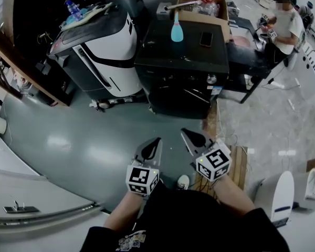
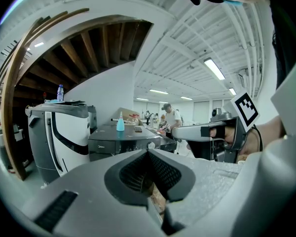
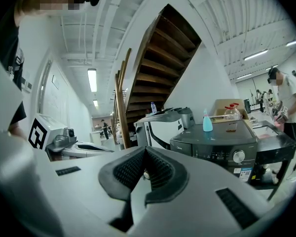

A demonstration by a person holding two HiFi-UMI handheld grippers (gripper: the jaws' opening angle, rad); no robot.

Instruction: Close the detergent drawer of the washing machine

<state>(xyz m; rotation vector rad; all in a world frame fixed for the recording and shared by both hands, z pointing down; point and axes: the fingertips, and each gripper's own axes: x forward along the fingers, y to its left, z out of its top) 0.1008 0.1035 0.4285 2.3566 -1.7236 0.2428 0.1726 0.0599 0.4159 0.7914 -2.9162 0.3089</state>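
floor (image 1: 84,140): grey and glossy, filling the middle and left of the head view.
washing machine (image 1: 181,62): dark, in the upper centre of the head view, its front facing the lower edge of the frame, well apart from both grippers.
white appliance (image 1: 102,56): black-trimmed, just left of the washing machine, with a water bottle (image 1: 72,8) on its top.
person (image 1: 286,20): in the upper right corner, at a dark table beside the machine.
cardboard box (image 1: 199,4): open, behind the machine at the top edge.
left gripper (image 1: 158,140): low centre of the frame, jaws clenched together, nothing between them, tip aimed toward the machine.
right gripper (image 1: 183,131): just right of the left one, jaws likewise pressed together and empty.
blue bottle (image 1: 177,29): upright on the machine's lid, toward its back.
phone (image 1: 206,39): flat on the lid, right of the blue bottle.
detergent drawer (image 3: 183,149): left end of the machine's front panel in the right gripper view; it looks flush there, too small to be sure.
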